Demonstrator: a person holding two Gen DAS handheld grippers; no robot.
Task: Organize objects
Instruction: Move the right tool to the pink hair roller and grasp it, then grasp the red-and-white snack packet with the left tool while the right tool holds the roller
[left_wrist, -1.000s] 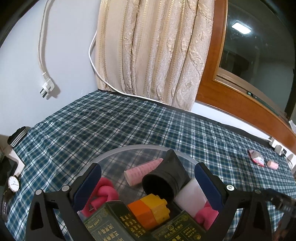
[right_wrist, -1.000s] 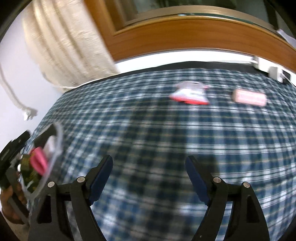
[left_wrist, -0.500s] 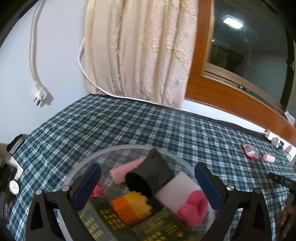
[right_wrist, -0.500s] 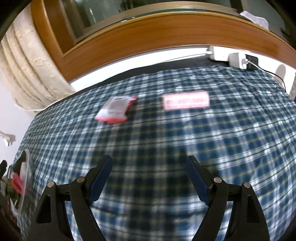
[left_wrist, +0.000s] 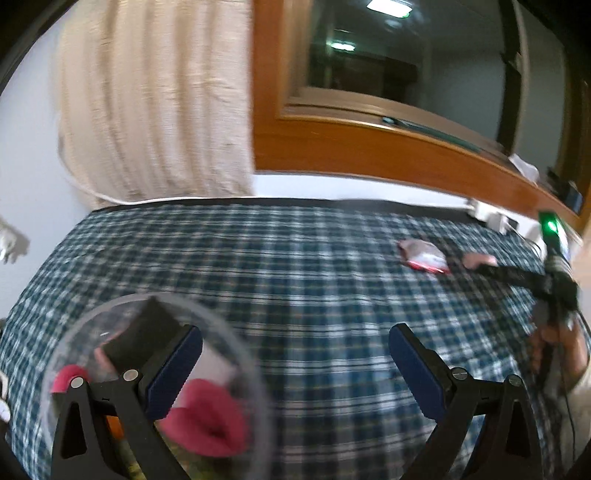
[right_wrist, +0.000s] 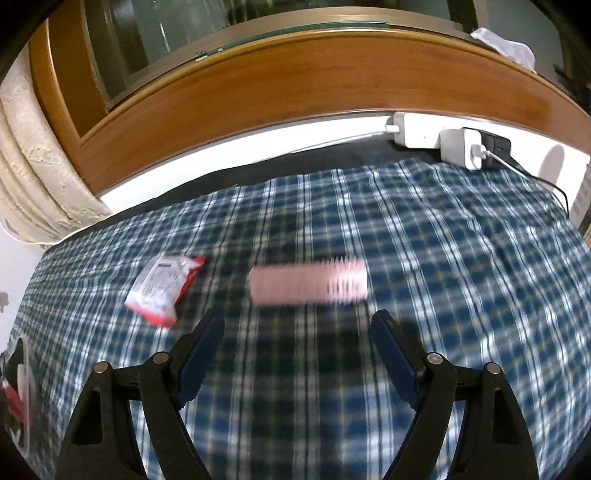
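Counts: we log two loose items, one bowl, two grippers.
On the plaid cloth we count one red-and-white sachet (right_wrist: 164, 286), one pink ridged block (right_wrist: 308, 282), one clear bowl (left_wrist: 236, 354) holding one black cup (left_wrist: 142, 338), two pink foam pieces (left_wrist: 207, 424), contents blurred.

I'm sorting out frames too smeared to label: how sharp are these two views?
Left wrist view: the whole scene is motion-blurred, including the clear bowl and the curtain. Right wrist view: the pink block is streaked sideways and the checked cloth is soft, while the window frame and the right gripper fingers look crisp.
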